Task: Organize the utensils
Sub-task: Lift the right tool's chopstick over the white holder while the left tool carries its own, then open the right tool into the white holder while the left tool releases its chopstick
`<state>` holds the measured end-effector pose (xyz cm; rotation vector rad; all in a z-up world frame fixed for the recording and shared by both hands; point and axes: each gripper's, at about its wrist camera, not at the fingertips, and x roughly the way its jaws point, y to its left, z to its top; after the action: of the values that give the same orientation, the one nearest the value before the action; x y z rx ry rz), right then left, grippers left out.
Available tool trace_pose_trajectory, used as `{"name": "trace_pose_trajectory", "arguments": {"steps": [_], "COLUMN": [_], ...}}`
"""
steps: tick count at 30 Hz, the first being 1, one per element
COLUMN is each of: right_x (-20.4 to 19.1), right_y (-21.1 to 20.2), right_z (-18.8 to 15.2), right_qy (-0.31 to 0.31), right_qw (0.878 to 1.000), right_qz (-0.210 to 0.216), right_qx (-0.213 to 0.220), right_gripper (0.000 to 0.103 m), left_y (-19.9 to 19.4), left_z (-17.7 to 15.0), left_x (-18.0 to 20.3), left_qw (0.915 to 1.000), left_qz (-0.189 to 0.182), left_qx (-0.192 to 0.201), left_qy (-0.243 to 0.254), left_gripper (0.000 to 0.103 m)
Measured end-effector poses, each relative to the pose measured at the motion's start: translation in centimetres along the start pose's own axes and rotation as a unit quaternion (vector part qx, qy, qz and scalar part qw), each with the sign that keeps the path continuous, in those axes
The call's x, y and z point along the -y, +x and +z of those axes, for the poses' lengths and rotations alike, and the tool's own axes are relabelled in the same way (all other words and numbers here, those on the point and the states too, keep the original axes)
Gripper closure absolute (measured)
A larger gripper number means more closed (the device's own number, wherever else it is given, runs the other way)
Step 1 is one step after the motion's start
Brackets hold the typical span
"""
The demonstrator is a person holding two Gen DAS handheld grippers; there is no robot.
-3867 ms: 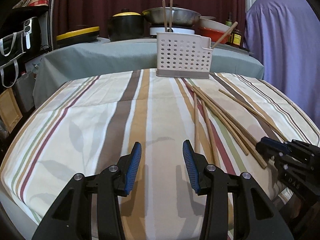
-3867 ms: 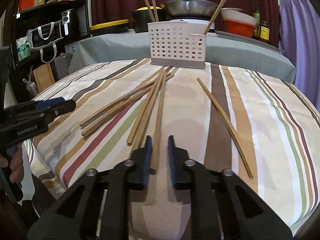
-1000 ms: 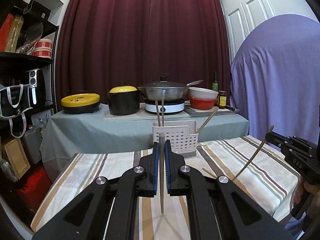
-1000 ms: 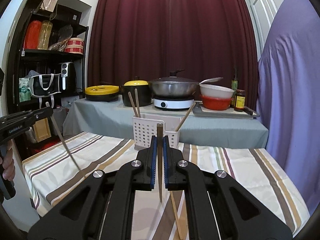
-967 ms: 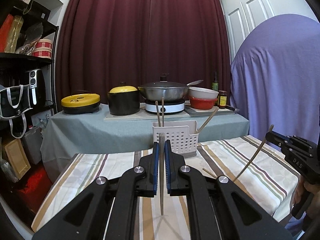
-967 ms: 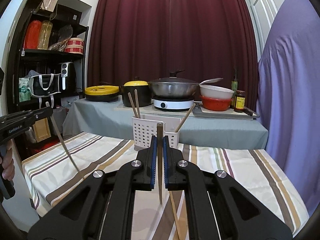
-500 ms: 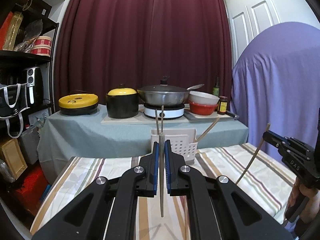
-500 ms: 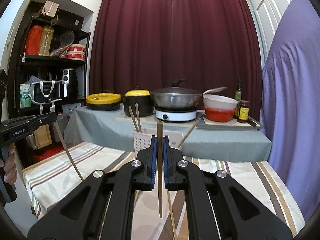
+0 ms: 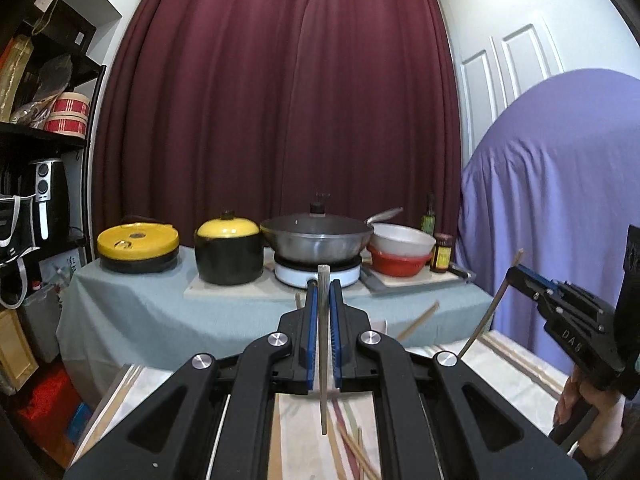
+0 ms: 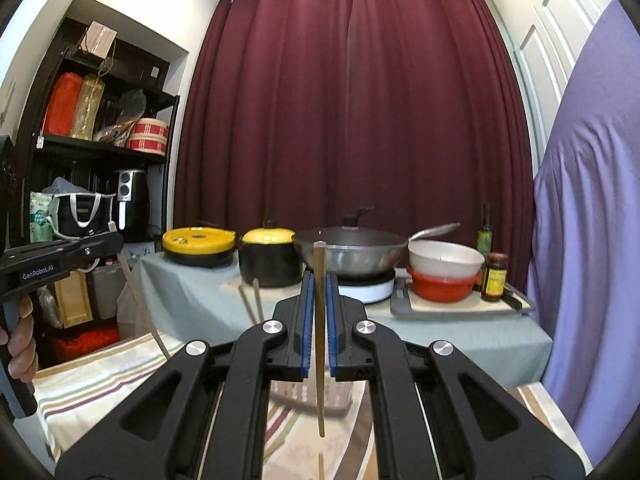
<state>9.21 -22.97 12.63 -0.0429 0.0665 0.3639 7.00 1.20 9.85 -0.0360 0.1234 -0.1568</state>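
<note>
Left gripper and right gripper each clamp one upright wooden chopstick between blue pads, tips pointing to six o'clock.

Ahead of me hangs a maroon curtain. On the grey-clothed counter sit a yellow-lidded black pot, a lidded wok and stacked white and red bowls.
</note>
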Motion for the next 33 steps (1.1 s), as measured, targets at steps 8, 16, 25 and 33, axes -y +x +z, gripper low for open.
{"name": "trace_pose_trajectory", "arguments": {"steps": [8, 16, 25, 33], "right_x": [1.1, 2.4, 3.2, 3.7], "right_y": [4.9, 9.1, 13.2, 16.6], "right_z": [1.9, 3.0, 2.2, -0.9], "right_qy": [-0.001, 0.011, 0.023, 0.025], "right_qw": [0.999, 0.999, 0.999, 1.0], "right_qz": [-0.002, -0.003, 0.003, 0.002], "right_qx": [0.032, 0.048, 0.035, -0.006], "right_gripper": [0.097, 0.097, 0.097, 0.097], "left_y": [3.8, 8.0, 12.7, 15.5], "left_z": [2.6, 4.9, 4.1, 1.8], "left_x": [0.3, 0.4, 0.3, 0.2], "left_qw": [0.9994, 0.9981, 0.999, 0.9996], "left_qz": [0.0, 0.003, 0.018, 0.024], "left_qx": [0.035, 0.061, 0.039, 0.014], "left_qy": [-0.005, -0.007, -0.007, 0.0], "left_gripper": [0.097, 0.097, 0.097, 0.097]}}
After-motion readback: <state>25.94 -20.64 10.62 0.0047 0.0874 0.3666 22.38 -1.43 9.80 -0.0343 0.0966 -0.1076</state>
